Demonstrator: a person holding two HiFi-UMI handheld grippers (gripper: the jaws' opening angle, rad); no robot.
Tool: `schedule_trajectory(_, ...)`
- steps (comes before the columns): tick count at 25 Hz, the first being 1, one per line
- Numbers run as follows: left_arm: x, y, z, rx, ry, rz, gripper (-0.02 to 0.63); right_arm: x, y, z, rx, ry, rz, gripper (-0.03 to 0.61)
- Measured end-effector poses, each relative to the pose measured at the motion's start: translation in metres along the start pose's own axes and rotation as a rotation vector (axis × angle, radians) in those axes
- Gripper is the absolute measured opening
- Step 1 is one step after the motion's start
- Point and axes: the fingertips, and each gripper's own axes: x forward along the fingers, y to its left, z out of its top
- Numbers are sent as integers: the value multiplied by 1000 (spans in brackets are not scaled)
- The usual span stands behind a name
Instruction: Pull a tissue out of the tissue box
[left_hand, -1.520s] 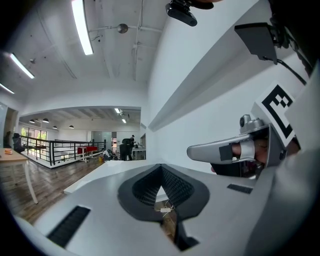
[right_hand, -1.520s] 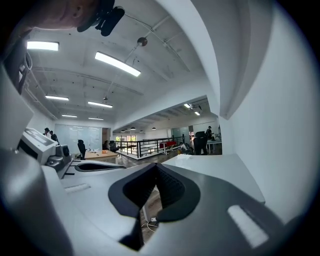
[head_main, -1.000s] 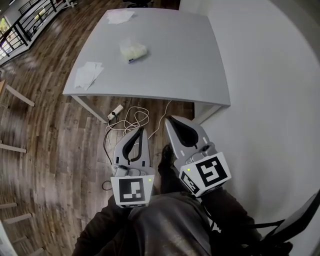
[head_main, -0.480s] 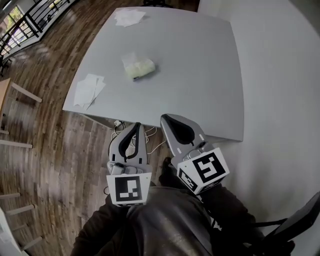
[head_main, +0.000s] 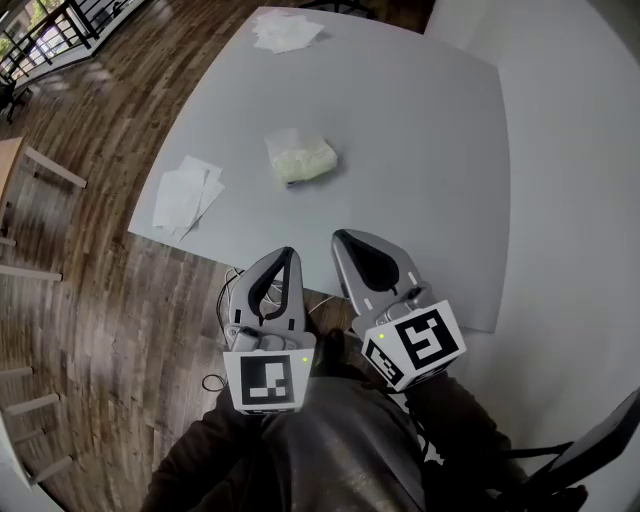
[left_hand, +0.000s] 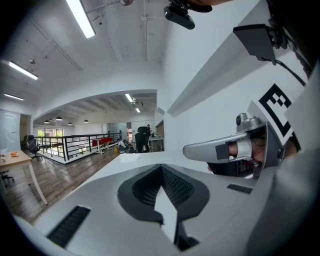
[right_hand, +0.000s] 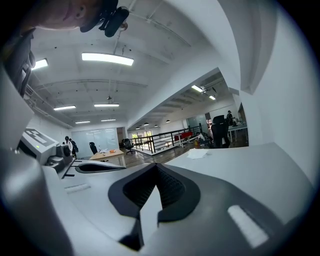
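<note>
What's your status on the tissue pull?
Left gripper and right gripper both shut, empty, at near edge of table. Tissue pack mid-table, untouched. Nothing between; loose tissues lie left of it.

An open-plan office — long strip lights (right_hand: 107, 59) on a white ceiling, desks (right_hand: 106, 156) and swivel chairs (right_hand: 218, 127) standing on a wood floor (head_main: 90, 290), a black railing (left_hand: 75, 146) beyond — and a plain grey table (head_main: 430, 130) beside a white wall (head_main: 570, 200).
</note>
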Motion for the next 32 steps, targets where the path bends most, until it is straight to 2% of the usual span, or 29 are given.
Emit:
schedule_trajectory(7, 67, 40, -9, -42, 8, -39, -2, 70, -30, -8, -5, 50, 2, 2)
schedule_trajectory(16, 130, 73, 7, -53, 28, -44, -2, 128, -79, 33, -28, 15, -14, 2)
schedule_trajectory(20, 168, 79, -4, -74, 67, -35, -2, 159, -107, 21, -47, 45, 19, 4)
schedule_trajectory(24, 196, 82, -34, -136, 159, -20, -2, 185, -118, -6, -58, 120, 126, 86)
schedule_trajectory(26, 206, 83, -46, -154, 189, -16, -2, 194, -126, -21, -48, 166, 152, 142)
schedule_trajectory(29, 217, 83, -60, -156, 221, -18, -2, 208, -142, -36, -53, 186, 195, 200)
schedule_trajectory(32, 222, 84, -75, -157, 256, -10, -2, 221, -150, -49, -54, 203, 253, 229)
